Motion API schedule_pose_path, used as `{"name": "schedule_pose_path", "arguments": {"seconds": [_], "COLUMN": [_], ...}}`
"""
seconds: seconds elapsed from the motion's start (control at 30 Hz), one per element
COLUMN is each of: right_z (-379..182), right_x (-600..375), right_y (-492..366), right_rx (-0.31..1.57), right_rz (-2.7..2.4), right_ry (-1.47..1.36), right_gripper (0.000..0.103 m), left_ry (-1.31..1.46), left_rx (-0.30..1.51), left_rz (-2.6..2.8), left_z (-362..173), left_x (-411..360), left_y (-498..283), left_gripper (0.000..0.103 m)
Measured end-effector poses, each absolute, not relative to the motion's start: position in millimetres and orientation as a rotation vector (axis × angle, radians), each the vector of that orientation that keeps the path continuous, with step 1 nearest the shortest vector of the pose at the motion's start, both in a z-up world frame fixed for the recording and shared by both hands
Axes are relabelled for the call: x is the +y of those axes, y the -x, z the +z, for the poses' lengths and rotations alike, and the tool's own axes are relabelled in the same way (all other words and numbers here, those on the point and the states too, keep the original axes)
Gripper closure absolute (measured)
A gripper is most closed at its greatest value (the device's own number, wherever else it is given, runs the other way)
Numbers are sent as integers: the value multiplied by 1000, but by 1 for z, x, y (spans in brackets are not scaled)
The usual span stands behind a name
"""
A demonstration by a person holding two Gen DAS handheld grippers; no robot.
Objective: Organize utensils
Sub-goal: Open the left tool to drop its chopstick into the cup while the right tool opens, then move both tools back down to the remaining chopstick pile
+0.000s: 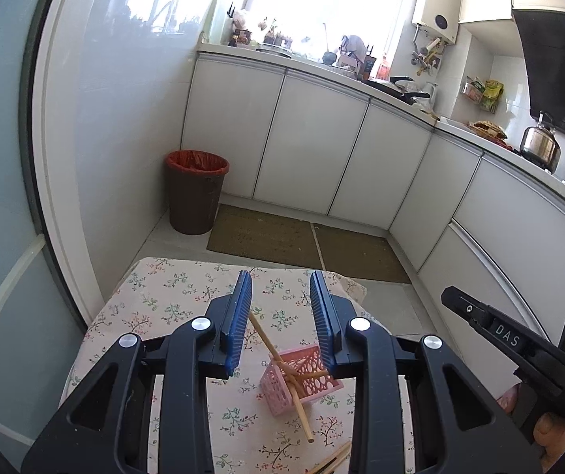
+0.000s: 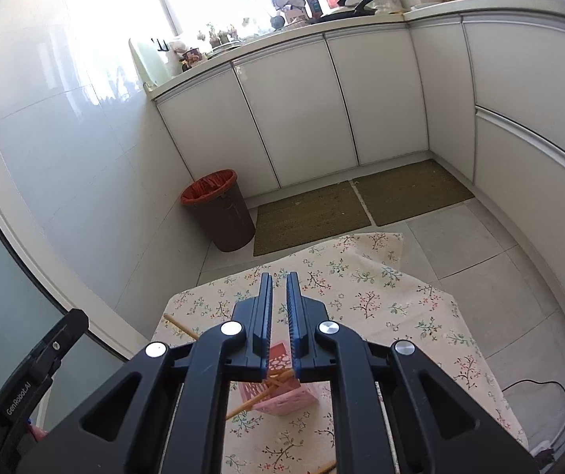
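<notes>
Left wrist view looks down over a small table (image 1: 171, 288) draped in a floral cloth, and the left gripper (image 1: 281, 296) hangs above it with its blue-padded jaws spread wide, nothing between them. Below and between the jaws sits a pink lattice basket (image 1: 302, 385), tipped at an angle on the cloth. Wooden chopsticks (image 1: 282, 363) cross at its mouth: one slants up to the far left past the left pad, another runs down toward the near edge and ends on the cloth. More chopstick ends (image 1: 331, 462) lie at the near edge of the table, just to the right of the basket's line. At the right edge of this view the other tool's black body shows, with a bit of the person's hand (image 1: 550, 430) under it.

From the right wrist view, the right gripper (image 2: 279, 304) has its jaws drawn narrow, a slim gap left between the pads, with nothing gripped there. The same basket (image 2: 282, 395) lies just under the base of the jaws, chopsticks (image 2: 250, 401) poking out toward the near left, and one long stick's end (image 2: 179, 326) rests on the cloth further left.

Beyond the table stand a brown bin (image 1: 195, 193) with a red liner, two green floor mats (image 1: 266, 233) and white cabinets (image 1: 314, 138).
</notes>
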State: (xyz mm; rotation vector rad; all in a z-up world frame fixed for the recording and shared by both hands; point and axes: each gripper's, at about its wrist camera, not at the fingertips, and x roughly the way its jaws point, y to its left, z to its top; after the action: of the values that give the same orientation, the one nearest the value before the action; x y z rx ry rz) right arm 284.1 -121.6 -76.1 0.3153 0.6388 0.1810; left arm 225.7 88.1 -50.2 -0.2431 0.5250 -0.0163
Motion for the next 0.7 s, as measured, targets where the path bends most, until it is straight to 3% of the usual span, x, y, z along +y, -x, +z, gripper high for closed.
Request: {"name": "schedule_pose_path", "arguments": {"seconds": [0.03,0.13,0.17,0.3,0.43,0.57,0.7], "right_z": [-76,-78,-78,-80,-81,-85,-93], "right_x": [-125,-133,-137,-148,-155,-162,-170], "right_y": [-279,-263,-259,-242,-224,-210,-194], "right_rx": [637,623,620,625,612,619,636], "right_rz": [172,142,132,105,71,35,25], "right_ry": [-311,-310,-312,-319,-314,-327,-336], "right_gripper": [89,63,59,50,34,20,14], "left_ry": [231,198,187,152,130,101,78], "left_rx": [526,533,535,533,527,537,560], "left_rz": [-15,-27,-30,-45,-45,-52,-59], "left_z": [-50,-47,-46,-44,-45,-50,-59], "left_x": [85,75,72,60,51,42,35], "left_y": [-224,-219,-217,-207,-194,-183,-173], "left_gripper": [73,70,69,63,43,36,28]}}
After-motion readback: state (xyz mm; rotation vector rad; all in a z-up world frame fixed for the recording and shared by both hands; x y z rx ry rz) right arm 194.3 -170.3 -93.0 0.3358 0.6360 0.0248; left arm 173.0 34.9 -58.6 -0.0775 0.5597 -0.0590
